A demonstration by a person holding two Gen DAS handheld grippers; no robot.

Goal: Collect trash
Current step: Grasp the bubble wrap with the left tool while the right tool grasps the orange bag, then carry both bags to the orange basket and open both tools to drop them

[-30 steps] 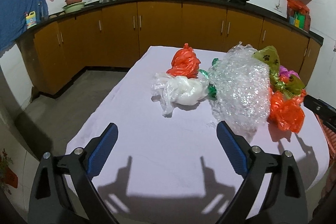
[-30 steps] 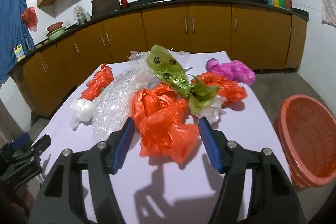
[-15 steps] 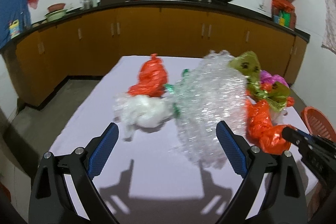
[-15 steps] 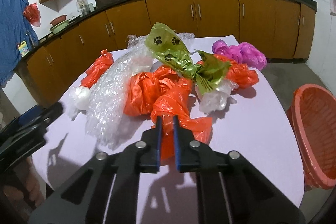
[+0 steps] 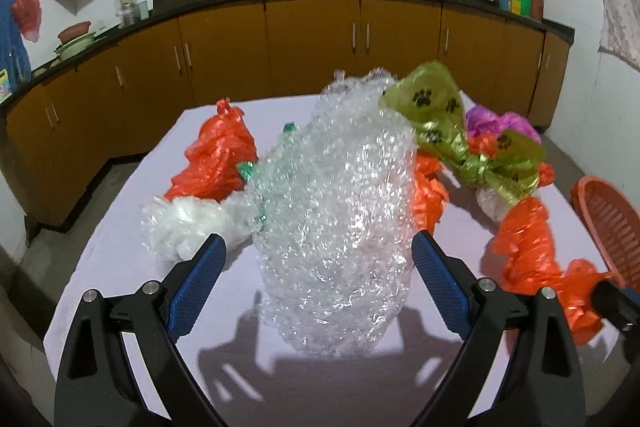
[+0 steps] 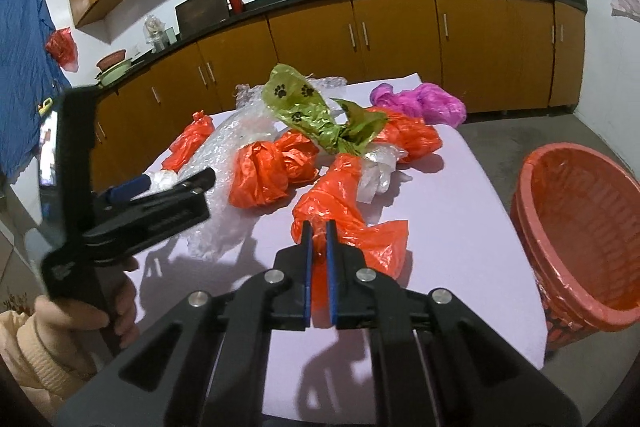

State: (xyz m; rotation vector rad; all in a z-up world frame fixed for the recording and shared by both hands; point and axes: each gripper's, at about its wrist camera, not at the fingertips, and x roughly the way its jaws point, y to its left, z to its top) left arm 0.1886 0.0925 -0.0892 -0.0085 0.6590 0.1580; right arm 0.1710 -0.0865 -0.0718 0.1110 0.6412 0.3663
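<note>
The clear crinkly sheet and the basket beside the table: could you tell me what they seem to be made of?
The clear sheet looks like bubble wrap: transparent, glossy plastic film with small blisters catching light. The orange basket seems moulded rigid plastic, slightly shiny, with ribbed walls.

No readable text, black paw-print marks on green bag (image 5: 436, 111)

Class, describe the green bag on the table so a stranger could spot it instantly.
Find the table covered in lilac cloth, heaped with crumpled plastic. In the middle of the heap, among orange bags, the green bag stands tallest. It alone is olive green with black paw prints.
</note>
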